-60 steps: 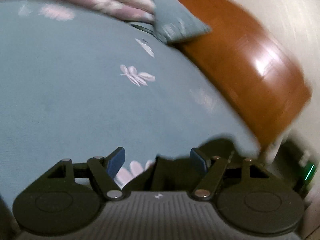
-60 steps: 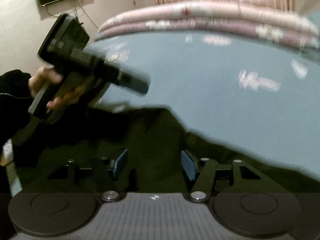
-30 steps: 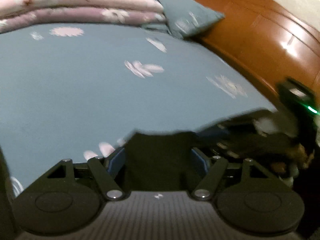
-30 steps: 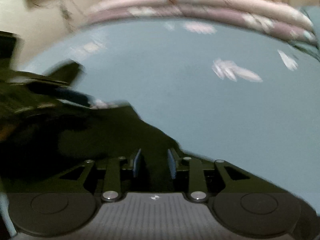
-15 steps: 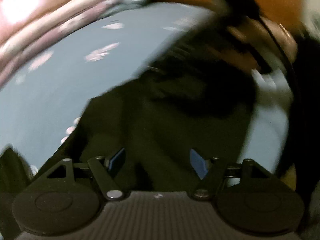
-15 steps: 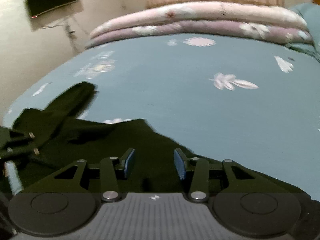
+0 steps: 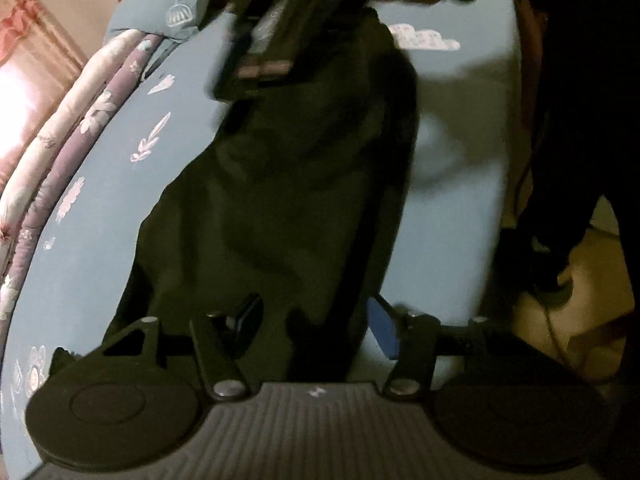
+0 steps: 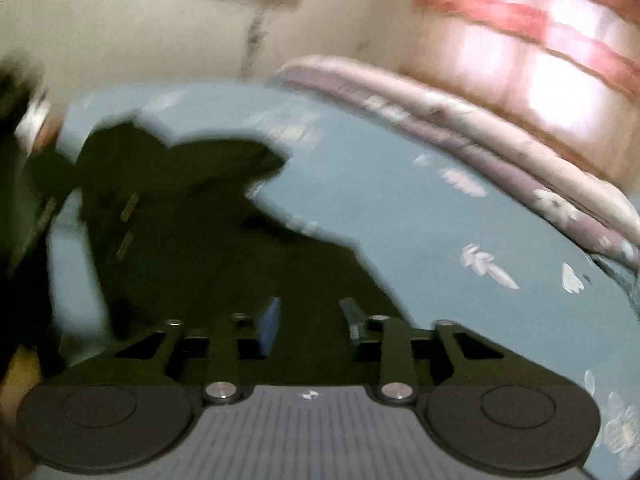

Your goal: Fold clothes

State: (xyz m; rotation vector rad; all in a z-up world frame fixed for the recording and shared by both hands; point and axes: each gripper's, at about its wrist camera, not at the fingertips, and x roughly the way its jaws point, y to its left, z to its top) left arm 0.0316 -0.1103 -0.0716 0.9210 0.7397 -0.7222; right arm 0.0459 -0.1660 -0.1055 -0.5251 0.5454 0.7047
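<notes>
A dark green garment [image 7: 288, 184] lies spread on the blue floral bedsheet [image 7: 100, 184]. My left gripper [image 7: 316, 320] is open, its fingers straddling the garment's near edge. The right gripper's body [image 7: 264, 28] shows blurred at the garment's far end in the left wrist view. In the right wrist view the garment [image 8: 192, 248] lies in front, and my right gripper [image 8: 310, 318] is open over the cloth. Both views are motion-blurred.
Folded pink and purple quilts [image 8: 500, 144] lie along the bed's far side, with a blue pillow [image 7: 176, 4] beside them. A pink curtain [image 8: 540, 48] hangs behind. The bed's edge and the person's dark clothing [image 7: 580, 100] are at the right of the left view.
Both grippers have swung round. The left one now looks along the garment towards the right one. The right gripper's jaws have opened wider than a second ago.
</notes>
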